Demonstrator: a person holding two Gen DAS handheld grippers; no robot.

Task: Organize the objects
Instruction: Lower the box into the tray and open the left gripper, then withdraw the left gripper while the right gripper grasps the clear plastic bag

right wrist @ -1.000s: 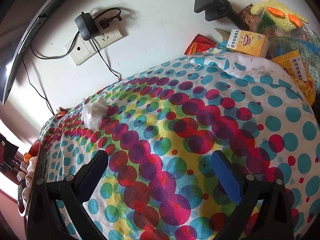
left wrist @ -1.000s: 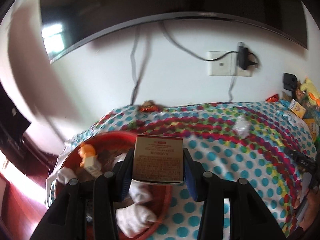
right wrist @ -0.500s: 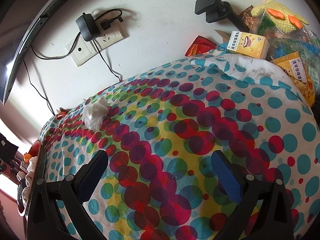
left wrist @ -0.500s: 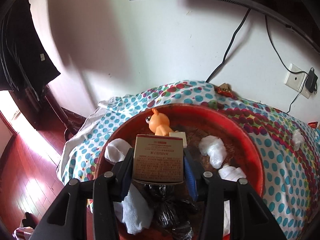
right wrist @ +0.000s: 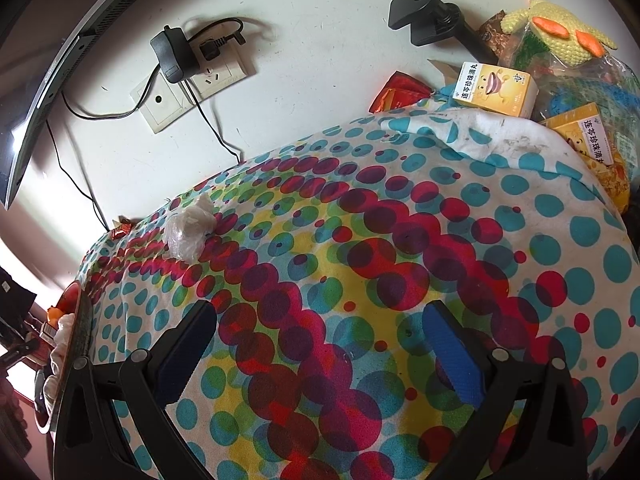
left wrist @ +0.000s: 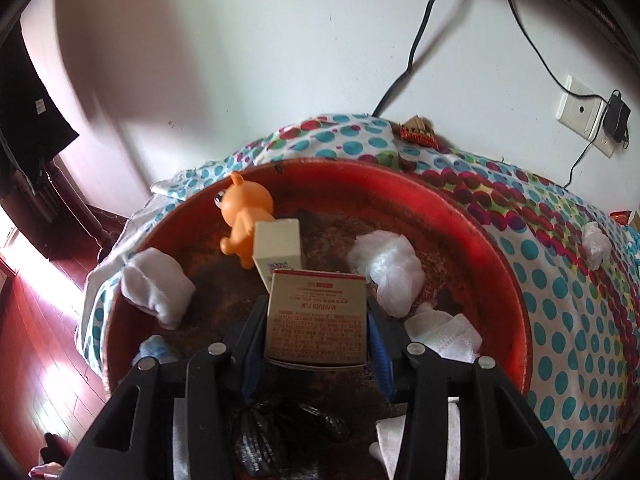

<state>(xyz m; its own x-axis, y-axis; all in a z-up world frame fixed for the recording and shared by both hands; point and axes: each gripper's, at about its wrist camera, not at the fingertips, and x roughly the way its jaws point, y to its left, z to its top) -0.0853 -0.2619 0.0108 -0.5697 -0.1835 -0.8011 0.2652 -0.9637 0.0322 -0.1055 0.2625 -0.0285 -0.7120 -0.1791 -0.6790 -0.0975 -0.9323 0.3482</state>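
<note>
My left gripper (left wrist: 318, 320) is clamped on a tan cardboard box (left wrist: 317, 317) with printed text, its two fingers pressed against the box's sides. I am holding the box above the inside of a large red basin (left wrist: 472, 220) that sits on a polka-dot cloth (left wrist: 560, 280). In the basin I can see an orange toy figure (left wrist: 244, 216), a small cream box (left wrist: 278, 246) leaning just behind the held box, a crumpled clear plastic bag (left wrist: 388, 268), a white rolled sock (left wrist: 156, 286) and folded white tissue (left wrist: 444, 332). Something dark and crinkled lies low in the basin, possibly a black plastic bag (left wrist: 280, 436); the view there is poor.

My right gripper (right wrist: 320, 354) hangs over the same cloth with fingers spread wide and nothing between them. Farther off lie a crumpled plastic wad (right wrist: 190, 230) and, near the wall, a yellow medicine box (right wrist: 494, 90).
</note>
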